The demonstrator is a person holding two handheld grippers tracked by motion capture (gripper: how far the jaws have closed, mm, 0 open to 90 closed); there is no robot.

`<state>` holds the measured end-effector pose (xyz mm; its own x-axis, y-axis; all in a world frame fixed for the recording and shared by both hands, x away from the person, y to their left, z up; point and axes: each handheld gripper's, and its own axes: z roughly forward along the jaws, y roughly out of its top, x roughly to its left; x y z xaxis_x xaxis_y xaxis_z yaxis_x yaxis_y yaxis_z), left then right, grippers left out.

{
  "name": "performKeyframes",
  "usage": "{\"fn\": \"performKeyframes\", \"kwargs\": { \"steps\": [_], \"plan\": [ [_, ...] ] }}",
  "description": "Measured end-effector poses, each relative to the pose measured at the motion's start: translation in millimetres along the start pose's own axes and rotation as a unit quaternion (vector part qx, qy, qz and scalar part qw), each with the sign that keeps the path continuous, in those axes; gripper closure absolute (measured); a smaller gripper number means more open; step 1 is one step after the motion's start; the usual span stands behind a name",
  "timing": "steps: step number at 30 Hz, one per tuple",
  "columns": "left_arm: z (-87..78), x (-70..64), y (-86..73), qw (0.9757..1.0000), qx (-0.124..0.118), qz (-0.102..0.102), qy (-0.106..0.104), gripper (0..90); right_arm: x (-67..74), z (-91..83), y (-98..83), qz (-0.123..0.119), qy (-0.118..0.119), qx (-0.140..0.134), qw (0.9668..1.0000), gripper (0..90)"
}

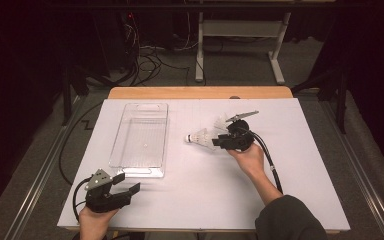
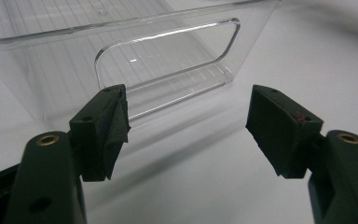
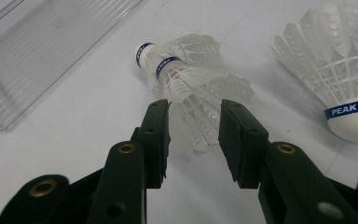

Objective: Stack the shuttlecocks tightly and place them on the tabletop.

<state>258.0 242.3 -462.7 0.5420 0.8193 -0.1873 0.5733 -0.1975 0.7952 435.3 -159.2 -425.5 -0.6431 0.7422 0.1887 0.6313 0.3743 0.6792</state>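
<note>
A: Dark room, white tabletop, cables and a desk frame on the floor behind. What's near the fingers?

B: Right gripper sits at a shuttlecock lying on its side. In the right gripper view that shuttlecock has its feather skirt reaching into the gap between the two black fingers, cork end pointing away from them

A: Clamped?

B: No. Fingers apart, partly open, skirt edge sits between the tips but I see no pad pressing on it. Right gripper hovers low over the table

A: Anything else by those fingers?

B: Second shuttlecock, off to the right of the right finger, blue PEAK band around the cork, cork towards the camera. From above it's just past the gripper, second shuttlecock. Apart from the first one

A: Left side?

B: Left gripper held low near the table's front edge, a hand on it. Fingers wide apart, nothing between them. Left gripper points at the clear plastic bin

A: Where's the bin relative to those fingers?

B: Straight ahead of the tips, near end wall with the handle cutout facing them, not touching. From above, clear plastic bin lies just beyond the left fingers, well to the left of the right ones. Looks empty
</note>
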Motion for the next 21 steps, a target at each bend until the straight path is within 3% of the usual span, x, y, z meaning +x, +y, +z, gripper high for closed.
{"fn": "performKeyframes", "kwargs": {
  "steps": [21],
  "plan": [
    [-0.2, -0.4, 0.0, 1.0000, -0.001, 0.001, 0.001, 30.5, 1.0, -5.6, -2.0, -0.006, -0.006, -0.005, 0.9999, 61.3]
  ]
}}
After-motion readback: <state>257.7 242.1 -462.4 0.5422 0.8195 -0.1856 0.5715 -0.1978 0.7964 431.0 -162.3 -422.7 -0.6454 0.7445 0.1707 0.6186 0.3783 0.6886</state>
